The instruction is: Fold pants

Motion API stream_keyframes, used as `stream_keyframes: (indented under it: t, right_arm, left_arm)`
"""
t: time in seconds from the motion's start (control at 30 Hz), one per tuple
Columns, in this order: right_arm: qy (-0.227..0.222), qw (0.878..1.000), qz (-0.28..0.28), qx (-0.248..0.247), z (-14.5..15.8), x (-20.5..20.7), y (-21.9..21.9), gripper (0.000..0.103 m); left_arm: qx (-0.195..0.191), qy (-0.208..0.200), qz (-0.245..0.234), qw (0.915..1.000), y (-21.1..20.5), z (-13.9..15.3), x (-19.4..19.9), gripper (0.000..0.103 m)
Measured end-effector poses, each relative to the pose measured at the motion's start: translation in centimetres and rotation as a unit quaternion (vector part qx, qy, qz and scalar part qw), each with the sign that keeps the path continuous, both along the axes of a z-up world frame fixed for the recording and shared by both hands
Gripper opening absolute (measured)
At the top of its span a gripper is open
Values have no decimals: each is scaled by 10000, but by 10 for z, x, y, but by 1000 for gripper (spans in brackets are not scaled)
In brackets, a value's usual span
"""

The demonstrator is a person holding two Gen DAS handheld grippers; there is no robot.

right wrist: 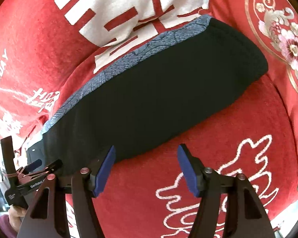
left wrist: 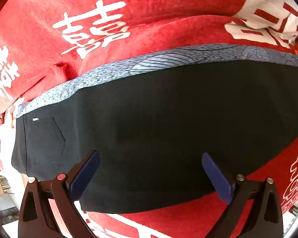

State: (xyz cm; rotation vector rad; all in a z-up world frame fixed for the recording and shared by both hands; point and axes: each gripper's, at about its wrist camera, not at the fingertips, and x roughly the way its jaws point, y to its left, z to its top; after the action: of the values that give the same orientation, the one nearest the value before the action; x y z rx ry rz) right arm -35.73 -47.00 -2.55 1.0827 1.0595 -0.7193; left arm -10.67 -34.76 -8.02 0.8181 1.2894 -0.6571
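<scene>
Dark navy pants (left wrist: 159, 123) lie folded lengthwise on a red bed cover, with a grey-blue patterned strip (left wrist: 149, 63) along their far edge and a back pocket (left wrist: 45, 140) at the left end. My left gripper (left wrist: 151, 156) is open and empty, hovering over the pants' near edge. In the right wrist view the pants (right wrist: 159, 91) run diagonally, leg end at the upper right. My right gripper (right wrist: 147, 148) is open and empty at the pants' near edge. The left gripper (right wrist: 32, 164) also shows there, at the lower left.
The red plush cover (right wrist: 218, 134) with white characters spreads under everything. A red cushion with floral embroidery (right wrist: 288, 39) lies right of the leg end. The bed edge and room floor (left wrist: 2, 198) show at the lower left.
</scene>
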Motion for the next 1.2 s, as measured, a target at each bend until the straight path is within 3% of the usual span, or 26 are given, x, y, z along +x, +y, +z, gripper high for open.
stream_keyframes:
  t: [0.23, 0.5, 0.63, 0.8, 1.03, 1.2]
  right_arm:
    - [-150, 9997, -164, 97, -3, -21, -7, 69]
    - [-718, 9953, -555, 336, -8, -51, -16, 69]
    - [-1154, 9878, -937, 462, -12, -67, -23, 70]
    - [-1446, 9792, -1322, 533, -20, -78, -33, 70]
    - [-1687, 9697, -1650, 627, -33, -94, -42, 70]
    - [-1551, 9688, -1917, 258, -26, -108, -56, 69]
  left_arm:
    - [-73, -2, -51, 10000, -19, 5, -18, 103]
    - [-351, 213, -225, 9989, -60, 10, -49, 103]
    - [-529, 471, -103, 9974, -81, 10, -62, 103]
    - [-583, 445, -184, 9971, -98, 5, -77, 103]
    - [-486, 324, 12, 9983, -104, -11, -71, 103]
    - [-480, 274, -45, 9985, -109, -17, -71, 103]
